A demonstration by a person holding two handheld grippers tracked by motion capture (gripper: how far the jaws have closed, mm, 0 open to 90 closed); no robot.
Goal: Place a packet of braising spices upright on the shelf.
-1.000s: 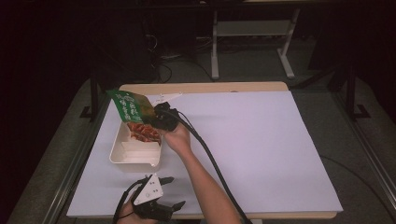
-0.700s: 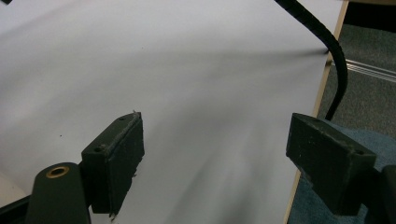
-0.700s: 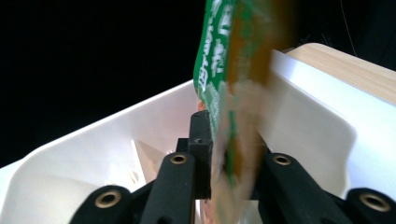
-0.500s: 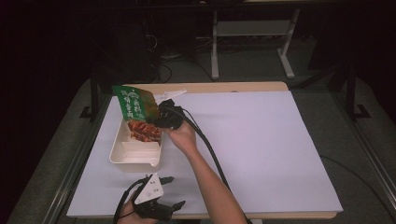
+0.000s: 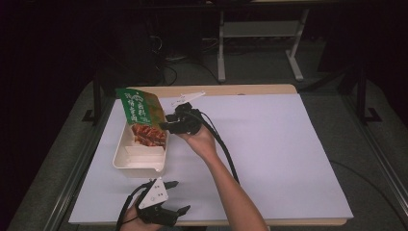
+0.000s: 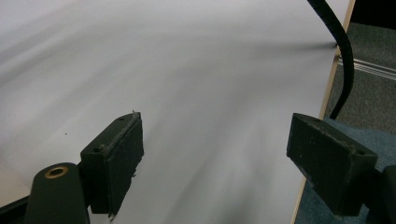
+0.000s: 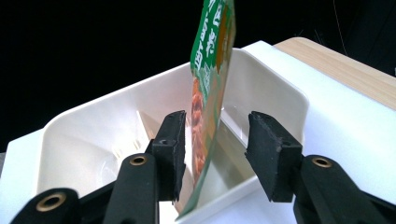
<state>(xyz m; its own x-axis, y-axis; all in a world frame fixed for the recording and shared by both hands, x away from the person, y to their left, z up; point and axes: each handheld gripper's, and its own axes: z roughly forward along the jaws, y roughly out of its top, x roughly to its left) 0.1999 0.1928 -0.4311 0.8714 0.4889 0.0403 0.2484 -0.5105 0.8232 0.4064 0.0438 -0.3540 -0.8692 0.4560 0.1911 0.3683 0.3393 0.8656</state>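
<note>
A green food pouch [image 5: 142,118] printed with a reddish dish stands tilted in the far end of a white tray [image 5: 126,163], its lower edge down inside the tray and its top leaning toward the far-left corner of the table [image 5: 288,154]. In the right gripper view the pouch [image 7: 211,88] rises edge-on between the two black jaws, its bottom corner resting at the tray's [image 7: 84,135] near wall. The right tongs [image 7: 215,154] stand parted around it: there is a clear gap on the right-hand side, while the left-hand jaw lies very close to the pouch, and whether it actually touches is hard to tell from this angle.

From the high view the right tongs [image 5: 166,126] sit just beside the tray's right side, held by the person's right hand [image 5: 197,139], with the forearm running back toward the bottom of the picture and a black cable [image 5: 226,154] trailing along it. The tray has a divider, and its nearer compartment looks bare.

The left tongs [image 5: 175,196] rest low at the table's near edge, well apart from the tray, jaws wide open with nothing between them. In the left gripper view they [image 6: 215,154] look out over the plain white tabletop [image 6: 187,70].
</note>
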